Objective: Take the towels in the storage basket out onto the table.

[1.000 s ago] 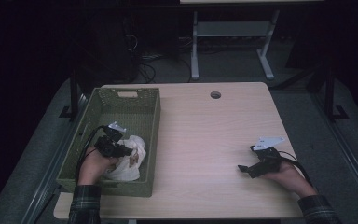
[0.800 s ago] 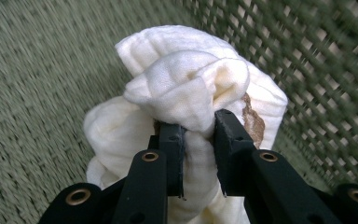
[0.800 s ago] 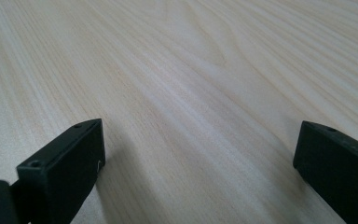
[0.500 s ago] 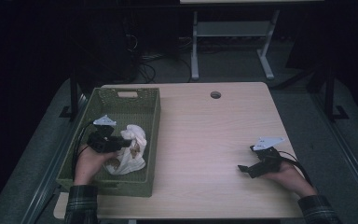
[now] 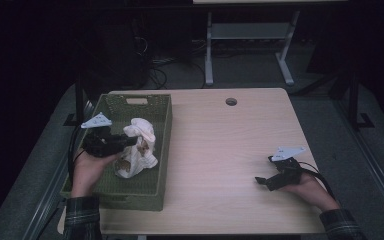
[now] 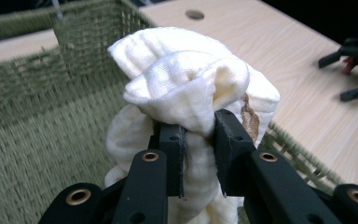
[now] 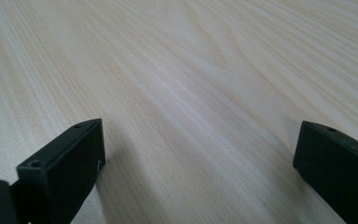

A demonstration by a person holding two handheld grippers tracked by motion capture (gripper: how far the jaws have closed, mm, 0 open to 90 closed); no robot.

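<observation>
the cream cloth (image 6: 186,88) has been lifted higher than half a second ago and is held bunched above the green woven basket (image 5: 157,150), clenched in the left gripper (image 6: 198,140). the right gripper (image 5: 270,180) is rested on the bench (image 5: 220,150), jaws spread wide.

A cream cloth (image 5: 137,147), crumpled and marked with a brownish stain, hangs bunched above the floor of a green woven basket (image 5: 161,150) that sits at the counter's left edge, pinched near its top.
</observation>
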